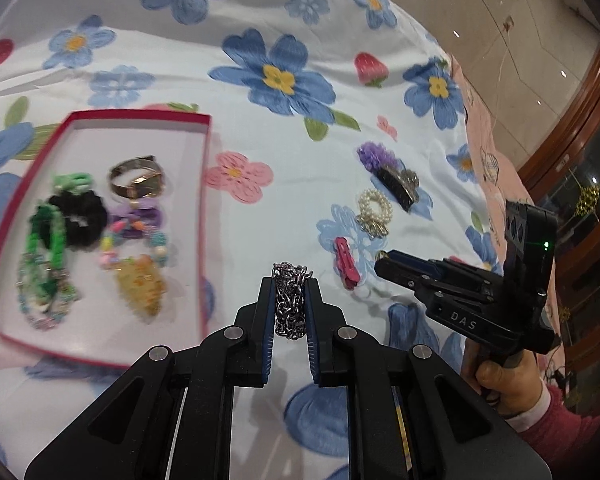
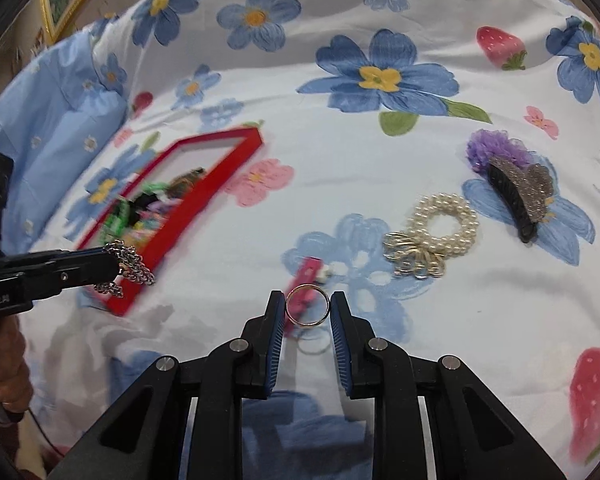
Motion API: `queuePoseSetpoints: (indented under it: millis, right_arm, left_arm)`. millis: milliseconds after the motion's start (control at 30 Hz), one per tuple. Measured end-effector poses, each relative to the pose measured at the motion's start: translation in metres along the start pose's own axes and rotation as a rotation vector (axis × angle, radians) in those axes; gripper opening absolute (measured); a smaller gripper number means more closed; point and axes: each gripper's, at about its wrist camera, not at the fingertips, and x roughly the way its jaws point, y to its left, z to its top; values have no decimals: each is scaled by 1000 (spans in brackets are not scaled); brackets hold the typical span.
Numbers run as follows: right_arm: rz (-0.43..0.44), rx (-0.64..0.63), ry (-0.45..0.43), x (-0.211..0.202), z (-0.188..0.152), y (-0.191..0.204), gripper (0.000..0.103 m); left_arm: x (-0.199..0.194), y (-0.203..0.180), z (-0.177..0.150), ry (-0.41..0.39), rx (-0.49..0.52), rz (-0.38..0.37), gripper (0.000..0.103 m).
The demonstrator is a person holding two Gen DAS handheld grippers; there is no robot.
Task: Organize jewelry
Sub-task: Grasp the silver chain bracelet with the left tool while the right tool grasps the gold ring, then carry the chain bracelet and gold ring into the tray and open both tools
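My left gripper (image 1: 289,280) is shut on a bunched silver chain (image 1: 289,304), held above the bedsheet just right of the red box (image 1: 208,184). From the right wrist view that chain (image 2: 130,266) dangles off the left gripper's tips near the box's near corner (image 2: 118,306). My right gripper (image 2: 307,304) is shut on a thin gold ring (image 2: 307,305), upright between its pads and lifted off the sheet. The box holds a watch (image 1: 138,178), a black scrunchie (image 1: 80,216), green bands and beaded pieces.
On the floral bedsheet lie a pink clip (image 1: 347,262), a pearl bracelet (image 2: 444,224) with a gold charm, a black glitter claw clip (image 2: 518,196) and a purple scrunchie (image 2: 490,148). A blue pillow (image 2: 56,120) lies at the left. The bed's edge drops off at right.
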Motion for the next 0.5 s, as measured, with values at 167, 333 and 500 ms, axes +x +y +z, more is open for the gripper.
queuePoseSetpoints:
  millis: [167, 333, 500]
  right_arm:
    - [56, -19, -4, -2, 3, 23, 23]
    - [98, -60, -3, -1, 6, 49, 23]
    - [138, -92, 5, 6, 10, 72, 23]
  left_arm:
    - [-27, 15, -3, -43, -30, 28, 12]
    - [-48, 33, -8, -76, -65, 56, 12]
    - [-62, 52, -11, -99, -103, 78, 12]
